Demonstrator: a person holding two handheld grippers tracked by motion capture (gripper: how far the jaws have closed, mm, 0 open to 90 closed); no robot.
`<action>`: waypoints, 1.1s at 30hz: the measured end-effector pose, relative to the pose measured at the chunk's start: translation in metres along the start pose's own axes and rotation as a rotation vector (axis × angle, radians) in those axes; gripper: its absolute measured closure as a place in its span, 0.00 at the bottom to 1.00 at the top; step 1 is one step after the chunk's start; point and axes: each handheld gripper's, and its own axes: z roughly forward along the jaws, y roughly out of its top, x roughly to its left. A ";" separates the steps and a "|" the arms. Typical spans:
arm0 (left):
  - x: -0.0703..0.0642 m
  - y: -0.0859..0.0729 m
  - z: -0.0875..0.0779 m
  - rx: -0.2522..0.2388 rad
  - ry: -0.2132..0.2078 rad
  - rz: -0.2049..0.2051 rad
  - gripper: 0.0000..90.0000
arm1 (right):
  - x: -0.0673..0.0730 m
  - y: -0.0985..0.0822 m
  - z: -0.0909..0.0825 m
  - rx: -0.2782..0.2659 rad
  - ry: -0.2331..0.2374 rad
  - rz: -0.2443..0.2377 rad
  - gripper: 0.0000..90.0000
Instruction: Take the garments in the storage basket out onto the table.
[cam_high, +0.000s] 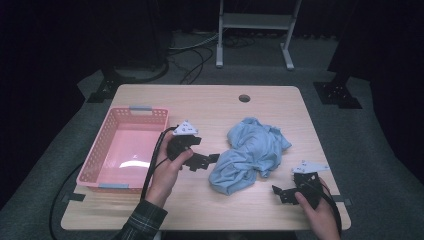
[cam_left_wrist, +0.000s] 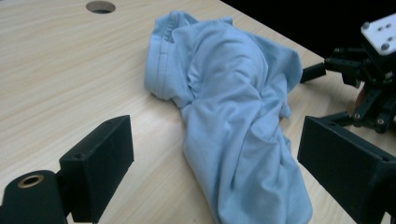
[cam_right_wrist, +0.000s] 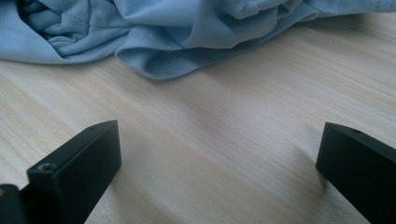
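Observation:
A crumpled light-blue garment (cam_high: 252, 152) lies on the wooden table (cam_high: 210, 107), right of centre. My left gripper (cam_high: 205, 162) sits just left of the cloth, jaws wide apart and pointing at it. In the left gripper view the garment (cam_left_wrist: 229, 112) lies ahead and reaches down between the open jaws, untouched by either. My right gripper (cam_high: 281, 194) rests on the table near the front right corner, open, a little short of the cloth's near edge. The right gripper view has bare wood between its jaws and the garment (cam_right_wrist: 159, 32) farther ahead.
A pink plastic basket (cam_high: 95, 160) with grey handles stands empty on the table's left side. A round cable hole (cam_high: 244, 98) sits near the far edge. Cables trail from both grippers off the front. A white stand (cam_high: 255, 22) is on the floor behind.

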 end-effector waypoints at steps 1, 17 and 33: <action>0.000 -0.002 -0.001 -0.001 0.001 -0.001 0.11 | 0.000 0.000 0.000 -0.001 0.000 0.001 0.00; -0.009 -0.039 -0.002 0.030 -0.008 0.008 0.11 | 0.000 0.000 0.000 0.000 0.000 0.000 0.00; -0.014 -0.074 0.000 0.109 -0.007 -0.012 0.11 | 0.000 0.000 0.000 0.000 0.000 0.001 0.00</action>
